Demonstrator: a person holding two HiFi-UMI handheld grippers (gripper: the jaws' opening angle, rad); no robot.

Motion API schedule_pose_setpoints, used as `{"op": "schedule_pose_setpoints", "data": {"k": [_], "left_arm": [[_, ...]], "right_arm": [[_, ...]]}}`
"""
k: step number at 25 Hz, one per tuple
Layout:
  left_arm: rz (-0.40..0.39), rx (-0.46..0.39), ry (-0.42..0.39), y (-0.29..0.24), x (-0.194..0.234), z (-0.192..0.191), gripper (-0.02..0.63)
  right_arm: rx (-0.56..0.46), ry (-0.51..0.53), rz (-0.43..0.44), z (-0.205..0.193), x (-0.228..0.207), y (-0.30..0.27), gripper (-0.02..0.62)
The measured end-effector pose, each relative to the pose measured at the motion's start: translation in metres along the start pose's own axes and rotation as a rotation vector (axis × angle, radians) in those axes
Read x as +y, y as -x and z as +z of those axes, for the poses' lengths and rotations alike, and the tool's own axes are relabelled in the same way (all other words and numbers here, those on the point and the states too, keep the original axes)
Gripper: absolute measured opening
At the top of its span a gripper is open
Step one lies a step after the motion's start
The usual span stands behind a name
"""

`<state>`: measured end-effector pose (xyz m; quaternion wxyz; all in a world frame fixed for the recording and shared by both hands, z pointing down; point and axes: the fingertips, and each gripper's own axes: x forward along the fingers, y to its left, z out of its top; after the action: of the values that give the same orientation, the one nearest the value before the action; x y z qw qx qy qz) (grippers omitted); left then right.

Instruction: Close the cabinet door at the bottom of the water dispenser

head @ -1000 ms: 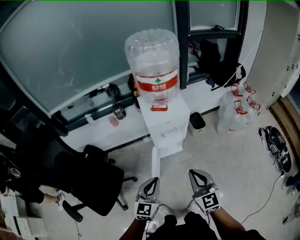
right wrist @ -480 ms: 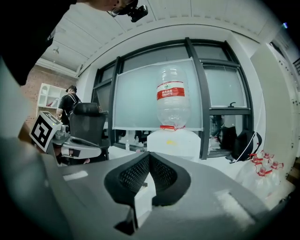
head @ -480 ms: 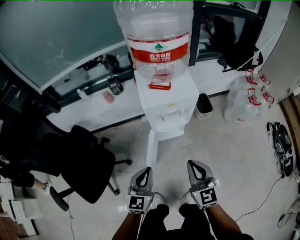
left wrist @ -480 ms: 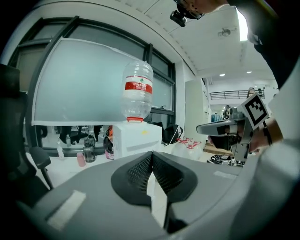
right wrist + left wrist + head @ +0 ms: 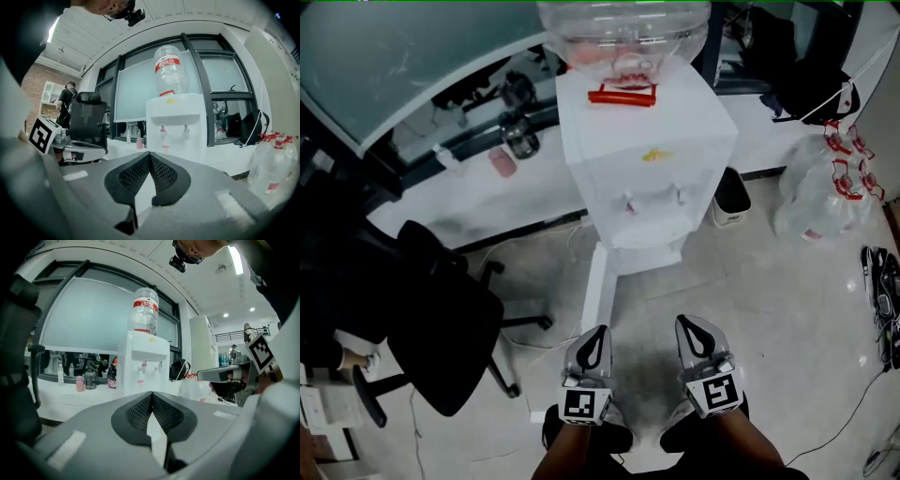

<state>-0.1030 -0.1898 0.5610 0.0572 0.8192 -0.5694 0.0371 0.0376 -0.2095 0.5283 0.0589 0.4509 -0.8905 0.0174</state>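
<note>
Two claws sit low in the head view, one in each of our hands, both pointing away from us at the water dispenser [image 5: 647, 159]. Our left claw [image 5: 597, 334] is clenched: in the left gripper view its jaws meet at the tips with nothing between them. Our right claw [image 5: 692, 325] is clenched likewise, its jaws together and empty in the right gripper view. The two are side by side, a little apart, above the pale floor [image 5: 769, 309].

The white dispenser stands on the far side, with a clear bottle [image 5: 623, 23] upside down on top and two taps [image 5: 630, 202] on its near face. The cabinet door [image 5: 598, 281] at its bottom is open. It is swung out toward us from the dispenser's near left corner, and from above we see it edge-on as a narrow white strip. Its free end comes close to our left claw's tip; we cannot tell whether they touch. Our right claw is apart from the door, to its right.

A black office chair [image 5: 441, 323] stands left of the door, and a small bin [image 5: 731, 197] sits just right of the dispenser.
</note>
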Motion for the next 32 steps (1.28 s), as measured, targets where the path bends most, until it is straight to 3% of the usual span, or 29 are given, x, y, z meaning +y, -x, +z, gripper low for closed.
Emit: {"op": "schedule_pose_setpoints", "data": {"k": [4, 7, 14, 22, 28, 32], "left_arm": [[-0.015, -0.042, -0.001, -0.025, -0.007, -0.057, 0.018], [-0.029, -0.078, -0.013, -0.034, -0.008, -0.093, 0.018], [-0.033, -0.113, -0.038, -0.040, -0.008, -0.145, 0.018], [-0.039, -0.084, -0.033, -0.039, -0.005, -0.152, 0.018], [0.050, -0.139, -0.062, -0.022, 0.021, -0.137, 0.040], [0.168, -0.149, -0.089, -0.005, 0.059, -0.135, 0.067]], "right_arm": [[-0.033, -0.016, -0.009, -0.068, -0.011, -0.019, 0.003], [-0.045, 0.058, 0.000, -0.115, -0.010, -0.034, 0.003], [-0.048, 0.080, 0.020, -0.179, -0.005, -0.051, 0.003], [-0.032, 0.047, 0.060, -0.187, 0.015, -0.048, 0.003], [-0.019, 0.044, 0.092, -0.195, 0.027, -0.047, 0.003], [-0.027, 0.057, 0.094, -0.196, 0.032, -0.052, 0.003]]}}
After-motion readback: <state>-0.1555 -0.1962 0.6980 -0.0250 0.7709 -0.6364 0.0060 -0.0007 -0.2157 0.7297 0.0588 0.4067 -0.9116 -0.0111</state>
